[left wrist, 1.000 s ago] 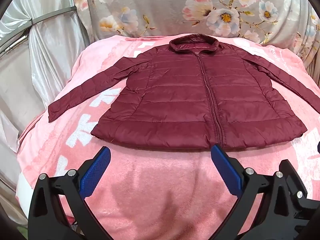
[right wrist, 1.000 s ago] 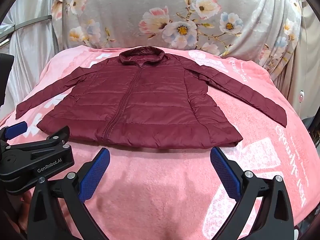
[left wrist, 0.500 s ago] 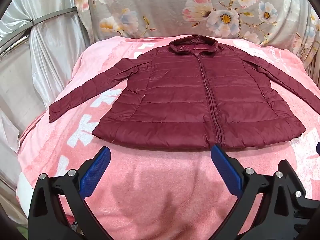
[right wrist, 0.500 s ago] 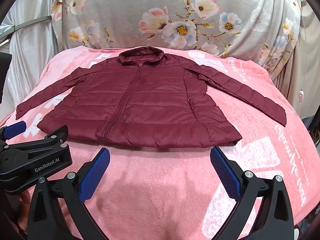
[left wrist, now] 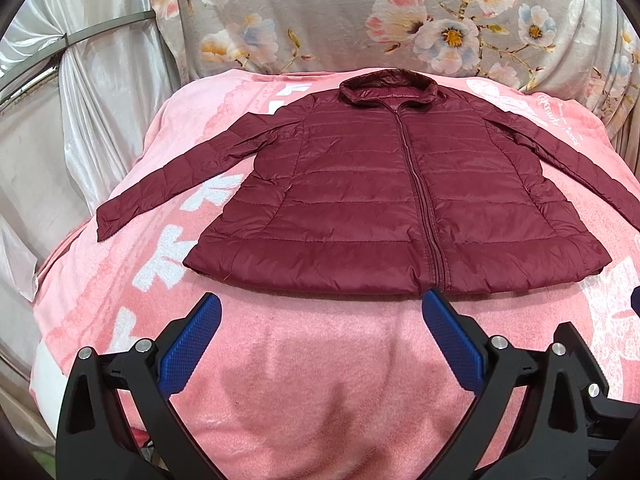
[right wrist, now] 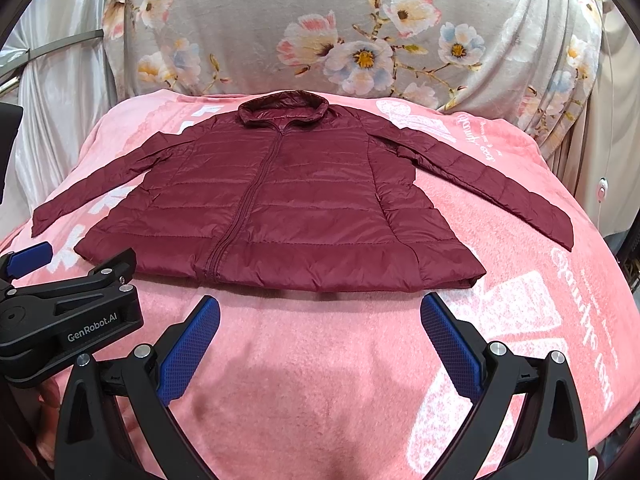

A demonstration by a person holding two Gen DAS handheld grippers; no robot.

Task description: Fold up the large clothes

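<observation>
A dark red quilted jacket [left wrist: 380,192] lies flat and zipped on a pink blanket [left wrist: 304,368], collar away from me, both sleeves spread out. It also shows in the right wrist view [right wrist: 280,208]. My left gripper [left wrist: 320,312] is open and empty, just short of the jacket's hem. My right gripper [right wrist: 320,314] is open and empty, also just before the hem. The left gripper's body [right wrist: 68,316] shows at the left of the right wrist view.
The blanket [right wrist: 520,320] has white printed lettering and covers a raised surface that drops off at left and right. A grey floral cloth [left wrist: 400,20] hangs behind. Silvery curtains [left wrist: 80,100] with a metal bar stand at the left.
Both views have shifted very slightly; the jacket sits a touch lower in the left wrist view. The jacket has not moved and both grippers stay open.
</observation>
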